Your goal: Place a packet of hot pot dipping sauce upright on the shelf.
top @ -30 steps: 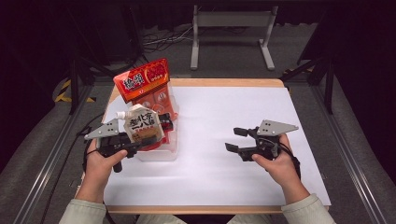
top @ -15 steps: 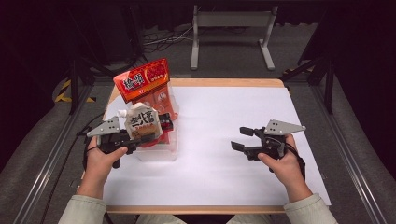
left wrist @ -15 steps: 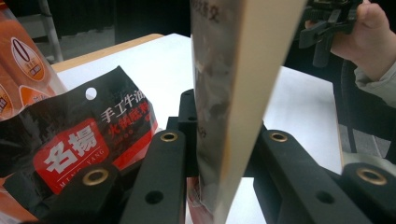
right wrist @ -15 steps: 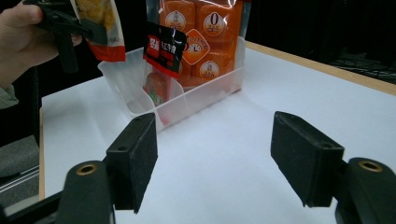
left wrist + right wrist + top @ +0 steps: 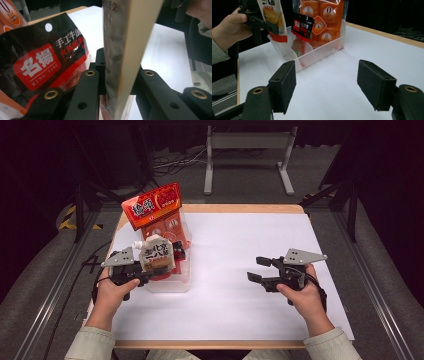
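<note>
Left gripper clamped tight on a cream pouch with dark lettering, held upright over the near end of the clear plastic bin. Right gripper well to the right of the bin, jaws wide apart, nothing between them. Inside the bin: black-and-red packet reading "MING YANG", tall orange bag behind. White sheet over wooden table; dark room beyond.

Beige pouch w/ dark lettering, upright above clear bin, held.
</note>
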